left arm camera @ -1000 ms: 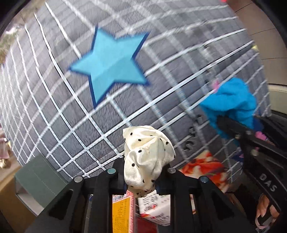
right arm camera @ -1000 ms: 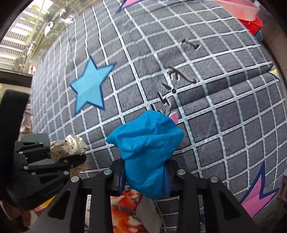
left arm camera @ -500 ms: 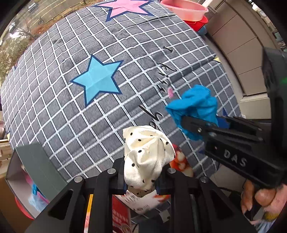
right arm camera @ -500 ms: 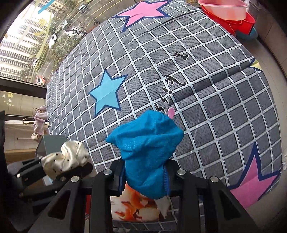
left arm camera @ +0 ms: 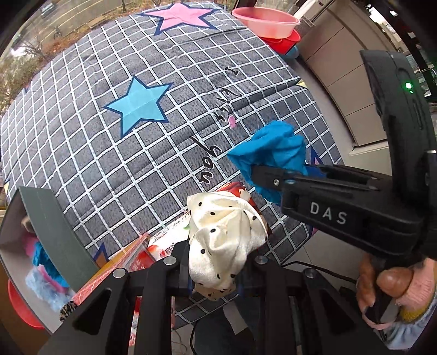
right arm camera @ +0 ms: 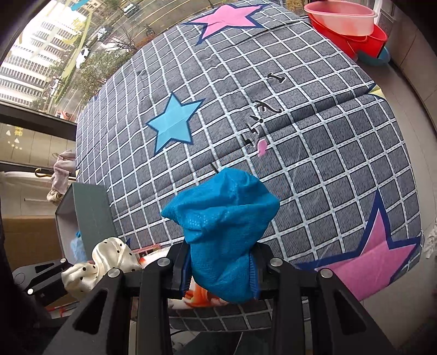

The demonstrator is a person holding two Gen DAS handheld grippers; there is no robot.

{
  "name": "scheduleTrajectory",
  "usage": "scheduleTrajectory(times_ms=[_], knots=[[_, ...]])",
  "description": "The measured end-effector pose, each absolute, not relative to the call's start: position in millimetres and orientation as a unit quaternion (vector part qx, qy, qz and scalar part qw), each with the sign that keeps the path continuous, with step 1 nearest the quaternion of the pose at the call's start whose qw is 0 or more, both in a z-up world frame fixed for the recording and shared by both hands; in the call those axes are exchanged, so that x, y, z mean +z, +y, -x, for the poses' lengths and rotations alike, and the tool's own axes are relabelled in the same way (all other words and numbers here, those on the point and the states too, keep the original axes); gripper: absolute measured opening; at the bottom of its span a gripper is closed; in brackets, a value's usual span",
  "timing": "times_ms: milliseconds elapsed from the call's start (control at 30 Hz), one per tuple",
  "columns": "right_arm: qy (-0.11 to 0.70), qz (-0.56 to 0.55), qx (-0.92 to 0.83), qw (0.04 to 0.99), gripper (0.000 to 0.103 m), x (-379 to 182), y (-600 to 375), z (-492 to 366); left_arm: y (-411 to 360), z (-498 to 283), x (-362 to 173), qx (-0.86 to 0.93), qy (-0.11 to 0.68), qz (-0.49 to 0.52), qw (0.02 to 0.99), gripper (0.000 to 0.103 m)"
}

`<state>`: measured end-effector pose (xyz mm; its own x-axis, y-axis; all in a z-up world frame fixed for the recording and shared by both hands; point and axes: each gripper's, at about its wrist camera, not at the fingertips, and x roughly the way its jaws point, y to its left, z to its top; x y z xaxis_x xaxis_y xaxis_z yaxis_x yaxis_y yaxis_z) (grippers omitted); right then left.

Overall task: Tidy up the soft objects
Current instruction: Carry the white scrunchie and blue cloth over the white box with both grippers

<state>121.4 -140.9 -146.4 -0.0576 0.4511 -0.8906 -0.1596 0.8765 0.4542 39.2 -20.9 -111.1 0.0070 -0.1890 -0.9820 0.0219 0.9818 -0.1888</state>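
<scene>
Left wrist view: your left gripper [left arm camera: 215,269] clamps the dotted cream cloth [left arm camera: 224,245]; right gripper [right arm camera: 221,270] clamps the blue cloth [right arm camera: 221,229]. Carry both level toward the grey box [left arm camera: 52,226]; release over its opening.

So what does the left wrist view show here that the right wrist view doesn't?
Only the left wrist view: the person's hand gripping the right gripper's handle, its green light, and the word "you" printed on the bedspread.
Only the right wrist view: buildings and street outside the window, and the large pink star at the bed's near corner.
Both: the cream dotted cloth held in the left gripper, the blue cloth, the blue star, the open box, the stacked basins.
</scene>
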Motion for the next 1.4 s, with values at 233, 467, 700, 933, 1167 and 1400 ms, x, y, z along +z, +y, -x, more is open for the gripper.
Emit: scheduleTrajectory(times_ms=[233,467,700,933,1167,1400], knots=[[0.687,-0.092,0.233,0.682,0.034,-129,-133,-104,-17,-15,-94,-0.084,0.692,0.067,0.714,0.023],[0.691,-0.075,0.241,0.677,0.034,-120,-129,-77,-19,19,-84,-0.11,0.691,0.063,0.712,0.023],[0.692,-0.063,0.256,0.672,0.034,-105,-119,-50,0,54,-72,-0.099,0.681,0.077,0.721,0.024],[0.681,-0.045,0.286,0.673,0.034,-80,-91,-31,45,87,-54,-0.046,0.658,0.12,0.742,0.024],[0.665,-0.013,0.328,0.671,0.034,-57,-49,-12,97,120,-46,0.018,0.635,0.165,0.754,0.023],[0.649,0.024,0.369,0.664,0.034,-40,-4,9,143,154,-49,0.081,0.619,0.205,0.754,0.024]])
